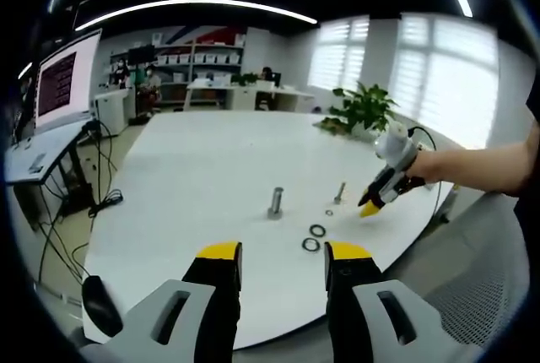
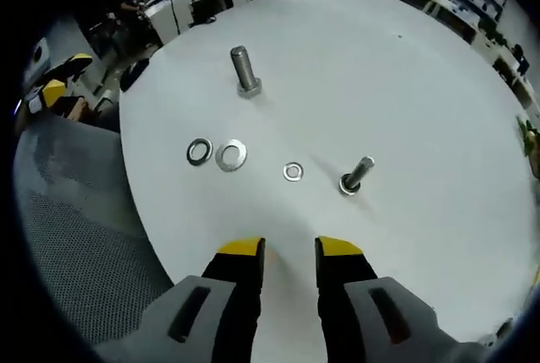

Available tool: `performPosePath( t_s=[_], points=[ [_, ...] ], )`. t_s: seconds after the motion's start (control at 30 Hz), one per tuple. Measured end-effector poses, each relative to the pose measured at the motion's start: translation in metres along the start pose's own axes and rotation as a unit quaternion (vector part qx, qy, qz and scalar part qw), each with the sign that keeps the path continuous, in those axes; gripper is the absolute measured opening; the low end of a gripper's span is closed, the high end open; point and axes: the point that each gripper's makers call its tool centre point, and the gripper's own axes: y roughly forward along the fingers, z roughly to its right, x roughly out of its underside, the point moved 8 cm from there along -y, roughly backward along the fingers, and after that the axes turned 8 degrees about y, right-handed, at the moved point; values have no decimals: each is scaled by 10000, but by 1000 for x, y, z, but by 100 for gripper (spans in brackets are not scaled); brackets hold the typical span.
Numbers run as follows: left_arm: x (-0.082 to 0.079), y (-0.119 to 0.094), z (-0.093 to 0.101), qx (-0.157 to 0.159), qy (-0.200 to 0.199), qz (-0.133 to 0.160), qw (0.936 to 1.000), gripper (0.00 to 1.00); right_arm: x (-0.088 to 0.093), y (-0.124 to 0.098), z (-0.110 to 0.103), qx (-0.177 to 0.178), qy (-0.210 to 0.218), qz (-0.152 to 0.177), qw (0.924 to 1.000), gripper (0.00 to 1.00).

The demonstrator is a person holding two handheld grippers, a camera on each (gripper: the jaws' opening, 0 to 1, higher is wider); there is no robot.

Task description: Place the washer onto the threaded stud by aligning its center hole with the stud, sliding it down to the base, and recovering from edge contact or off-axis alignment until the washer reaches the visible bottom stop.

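Two threaded studs stand on the round white table [image 1: 194,177]: a thick one [image 1: 276,203] [image 2: 245,70] and a thin one [image 1: 340,192] [image 2: 356,175]. Three washers lie loose between them: two large ones [image 2: 200,151] [image 2: 231,155] side by side, seen also in the left gripper view [image 1: 317,230] [image 1: 311,245], and a small washer [image 2: 293,170] [image 1: 329,212] nearer the thin stud. My left gripper [image 1: 284,253] is open at the table's near edge, holding nothing. My right gripper [image 2: 289,249] [image 1: 371,204] hovers open and empty above the table, just short of the small washer.
A person's arm [image 1: 481,167] holds the right gripper. Grey mesh chair seats [image 2: 84,253] [image 1: 481,295] sit below the table edge. A monitor [image 1: 67,76] and cables stand to the left, a potted plant [image 1: 363,108] on the far edge, desks with people beyond.
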Motion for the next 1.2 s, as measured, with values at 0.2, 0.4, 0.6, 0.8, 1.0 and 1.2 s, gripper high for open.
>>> performPosePath(
  t_s=[0.2,0.4,0.6,0.8,1.0,1.2],
  points=[
    [1,0,1,18,10,-45,10000,37,1,1,-4,-220,16,-31,9998,22],
    [1,0,0,-2,6,-52,10000,37,1,7,-13,-347,-177,-39,9992,22],
    [1,0,-1,-13,-8,-71,10000,37,-9,14,-20,-270,-431,260,9984,22],
    [2,0,-1,-32,-21,-70,10000,37,-16,21,-16,-96,-329,553,9979,22],
    [2,0,-1,-35,-19,-91,10000,37,-19,26,-16,153,-394,777,9961,22],
    [2,0,0,-28,-17,-108,9999,37,-17,33,-16,196,-433,763,9960,22]
  ],
)
